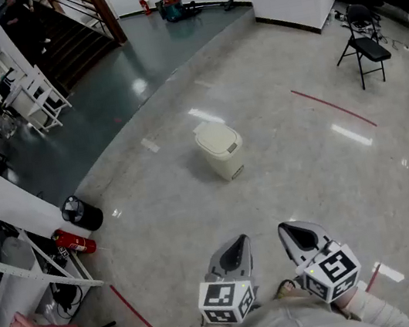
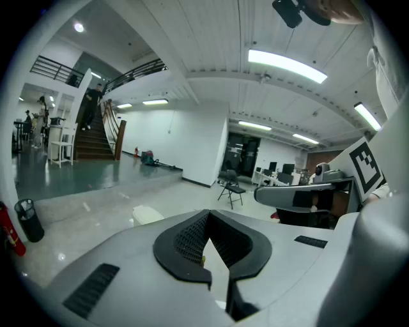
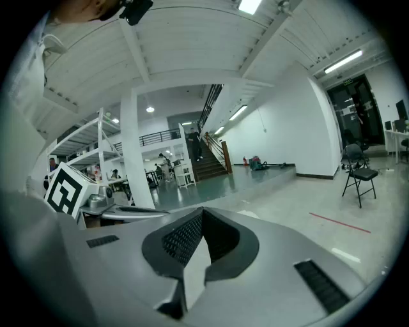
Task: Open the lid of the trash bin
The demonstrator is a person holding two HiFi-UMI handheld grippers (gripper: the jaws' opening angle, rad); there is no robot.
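A cream trash bin (image 1: 220, 149) with its lid down stands alone on the pale floor, well ahead of me. In the left gripper view only the bin's lid (image 2: 146, 214) peeks over the jaws, far off. My left gripper (image 1: 237, 246) and right gripper (image 1: 295, 233) are held side by side close to my body, both pointing toward the bin and far short of it. The left gripper (image 2: 208, 214) is shut with nothing in it. So is the right gripper (image 3: 202, 211), jaw tips together.
A black folding chair (image 1: 362, 45) stands at the far right. A small black bin (image 1: 81, 212) and a red fire extinguisher (image 1: 73, 240) lie at the left by a white shelf rack (image 1: 19, 270). A red tape line (image 1: 333, 108) crosses the floor. A stair (image 1: 72, 33) rises beyond the darker floor.
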